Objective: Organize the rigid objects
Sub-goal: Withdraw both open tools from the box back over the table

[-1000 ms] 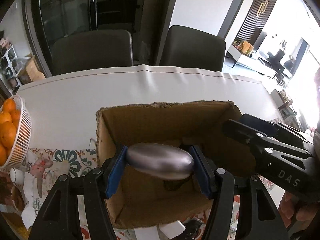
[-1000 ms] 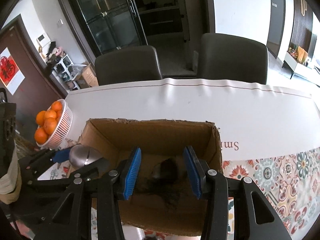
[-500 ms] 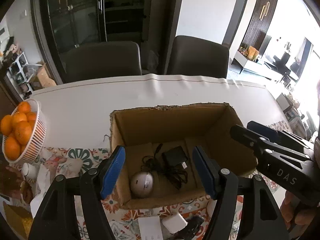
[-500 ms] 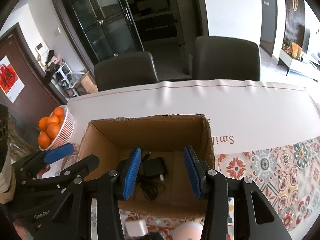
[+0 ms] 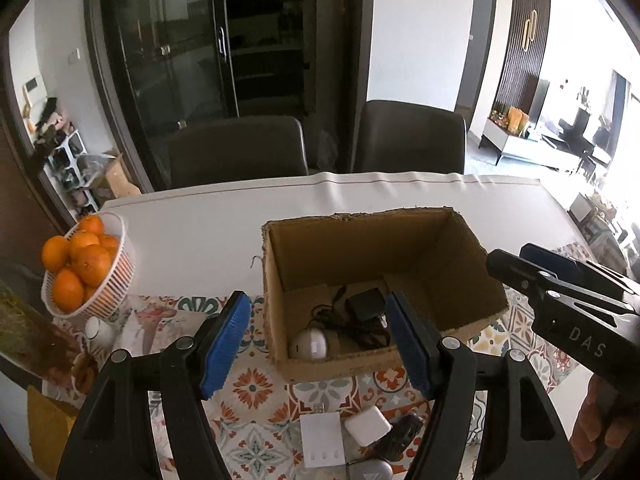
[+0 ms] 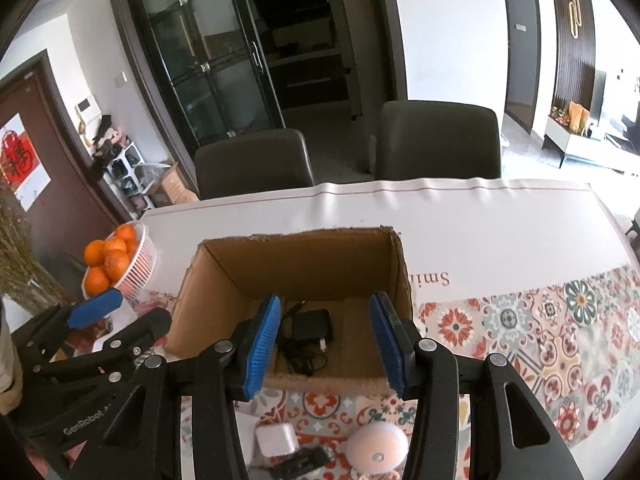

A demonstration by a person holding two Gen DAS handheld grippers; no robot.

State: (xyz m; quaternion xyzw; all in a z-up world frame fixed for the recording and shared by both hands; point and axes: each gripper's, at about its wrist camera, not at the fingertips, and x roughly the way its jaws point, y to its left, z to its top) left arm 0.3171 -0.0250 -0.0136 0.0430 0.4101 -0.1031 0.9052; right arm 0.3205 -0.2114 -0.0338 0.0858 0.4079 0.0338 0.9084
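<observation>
Right now both grippers hang above the near side of the table (image 6: 500, 236), tilted down toward the cardboard box (image 5: 360, 240). The left gripper (image 5: 320, 340) has its blue pads spread wide with nothing between them, the near left corner of the box showing through the gap. The right gripper (image 6: 326, 344) is likewise wide open and empty, poised over the box's near wall; in the left wrist view it reaches in from the right edge, level with the box's right wall.

Inside the box, a rounded silver object (image 5: 309, 345) lies in the near left corner, shiny, with a flat pale face turned toward the near wall. Beside it lies a black power adapter (image 6: 312, 325) with its cord (image 6: 298, 354) loosely bunched on the box floor.

On the patterned cloth between the box and the near table edge lie a white flat block (image 5: 322, 440), a white square charger (image 5: 367, 425), a dark small item (image 5: 398, 436) too obscured to name, and a round pale disc (image 6: 377, 447). These sit below and between the gripper frames. At the left edge of the table a white basket (image 5: 116, 264) holds oranges (image 5: 76, 264). Two dark chairs (image 6: 438, 140) stand along the far edge.
</observation>
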